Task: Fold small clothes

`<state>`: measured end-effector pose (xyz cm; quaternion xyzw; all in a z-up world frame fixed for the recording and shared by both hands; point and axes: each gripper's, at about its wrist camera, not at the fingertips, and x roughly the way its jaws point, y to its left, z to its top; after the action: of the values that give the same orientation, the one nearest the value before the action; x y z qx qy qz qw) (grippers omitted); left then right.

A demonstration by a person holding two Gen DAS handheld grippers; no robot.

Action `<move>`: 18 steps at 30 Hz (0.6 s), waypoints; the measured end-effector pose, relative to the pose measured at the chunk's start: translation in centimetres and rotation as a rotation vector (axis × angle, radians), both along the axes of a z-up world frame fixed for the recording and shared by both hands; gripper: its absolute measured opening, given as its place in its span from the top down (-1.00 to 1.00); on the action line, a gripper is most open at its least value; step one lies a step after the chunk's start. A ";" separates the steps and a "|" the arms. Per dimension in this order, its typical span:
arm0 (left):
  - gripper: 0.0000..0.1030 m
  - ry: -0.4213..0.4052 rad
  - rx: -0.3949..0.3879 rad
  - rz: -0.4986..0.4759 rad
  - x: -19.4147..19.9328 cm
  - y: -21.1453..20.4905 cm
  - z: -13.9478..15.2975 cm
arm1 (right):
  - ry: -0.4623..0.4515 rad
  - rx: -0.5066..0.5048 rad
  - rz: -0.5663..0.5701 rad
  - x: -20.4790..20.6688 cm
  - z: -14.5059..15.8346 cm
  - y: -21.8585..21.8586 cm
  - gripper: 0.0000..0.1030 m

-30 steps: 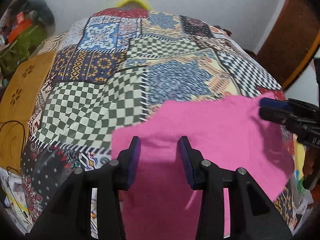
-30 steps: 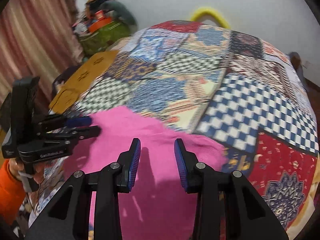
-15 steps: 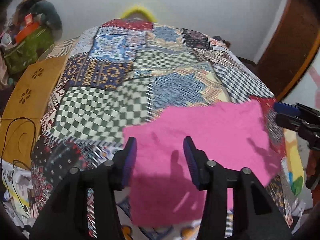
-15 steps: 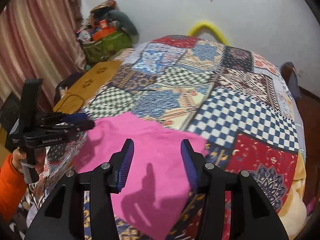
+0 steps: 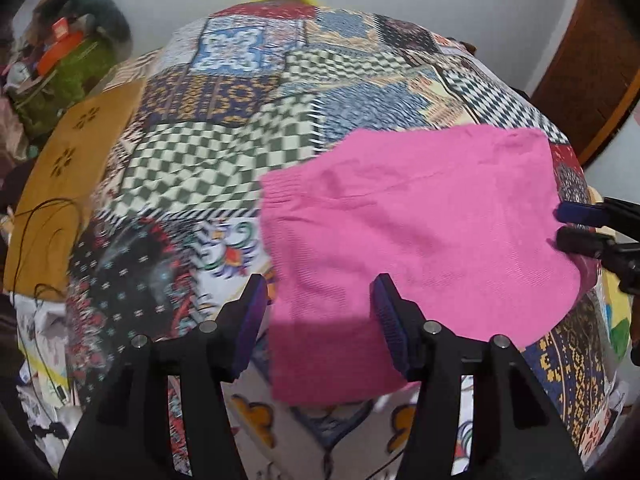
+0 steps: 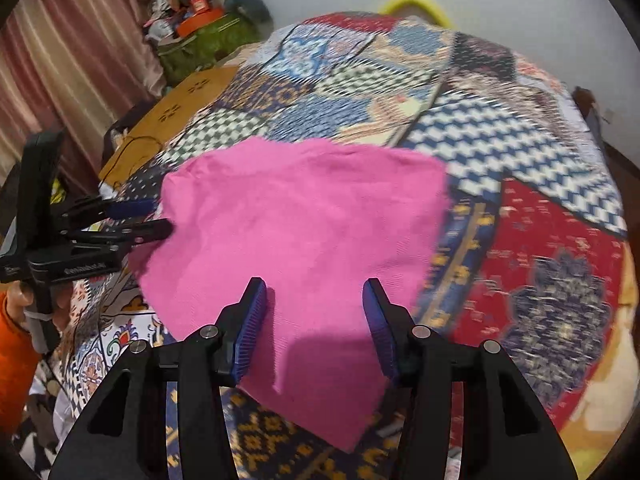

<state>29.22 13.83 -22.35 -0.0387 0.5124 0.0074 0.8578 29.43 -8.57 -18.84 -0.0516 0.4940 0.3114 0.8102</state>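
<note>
A small pink knit garment (image 5: 416, 232) lies flat on the patchwork bedspread (image 5: 224, 148), its near edge hanging over the bed's front. It also shows in the right wrist view (image 6: 296, 232). My left gripper (image 5: 320, 320) is open and empty, its fingers straddling the garment's near left edge from above. My right gripper (image 6: 314, 320) is open and empty above the garment's near edge. Each gripper shows in the other's view, the right one (image 5: 576, 226) at the garment's right side, the left one (image 6: 140, 220) at its left side.
A yellow-brown wooden board (image 5: 60, 184) with a black cable lies left of the bed. A green bag with clutter (image 6: 208, 32) stands at the far left by a curtain (image 6: 60, 60). A brown door (image 5: 592, 60) is at the right. A yellow hoop (image 6: 412, 4) rests at the far wall.
Both grippers have pulled back and risen away from the garment, and their jaws have opened wider. The pink garment now lies released and flat on the bedspread.
</note>
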 end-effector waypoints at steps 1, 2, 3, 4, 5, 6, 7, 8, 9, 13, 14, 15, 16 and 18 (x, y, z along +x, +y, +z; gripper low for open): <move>-0.06 -0.010 -0.002 0.010 -0.3 0.3 0.5 | -0.012 0.002 -0.009 -0.2 0.5 -0.5 0.10; -0.06 -0.030 -0.009 0.022 -0.8 0.7 1.4 | -0.027 0.009 -0.020 -0.4 1.2 -1.0 0.10; -0.06 -0.044 -0.013 0.027 -1.1 0.8 2.0 | -0.044 0.021 -0.030 -0.7 1.9 -1.3 0.10; -0.06 -0.065 -0.019 0.034 -1.6 0.8 2.9 | -0.065 0.036 -0.040 -1.1 2.8 -1.8 0.10; -0.06 -0.092 -0.025 0.039 -2.2 0.8 4.1 | -0.089 0.049 -0.046 -1.5 3.8 -2.0 0.10; -0.06 -0.117 -0.030 0.039 -2.7 0.7 5.1 | -0.116 0.061 -0.052 -1.9 4.8 -2.2 0.10; -0.06 -0.157 -0.033 0.039 -3.5 0.4 6.8 | -0.150 0.076 -0.055 -2.5 6.0 -2.3 0.10; -0.06 -0.186 -0.034 0.036 -4.1 0.2 7.9 | -0.186 0.093 -0.055 -3.2 7.4 -2.5 0.10; -0.06 -0.230 -0.034 0.032 -5.0 -0.3 9.6 | -0.215 0.104 -0.055 -3.8 8.4 -2.6 0.10; -0.06 -0.386 -0.035 0.010 -8.1 -2.4 15.2 | -0.390 0.165 -0.063 -7.2 13.5 -2.7 0.10; -0.06 -0.430 -0.041 0.001 -9.1 -3.0 16.6 | -0.433 0.184 -0.066 -8.3 14.7 -2.8 0.10; -0.06 -0.470 -0.045 -0.007 -10.2 -3.5 17.9 | -0.468 0.204 -0.067 -9.2 15.8 -2.9 0.10; -0.06 -0.520 -0.043 -0.018 -11.6 -4.3 19.4 | -0.505 0.225 -0.070 -10.4 16.9 -3.1 0.10; -0.06 -0.581 -0.028 -0.032 -13.6 -5.4 21.3 | -0.578 0.261 -0.074 -12.7 18.6 -3.3 0.10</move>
<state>15.64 8.43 -1.03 -0.0431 0.2457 -0.0247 0.9681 16.69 -11.92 -0.25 -0.0153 0.2006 0.3148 0.9276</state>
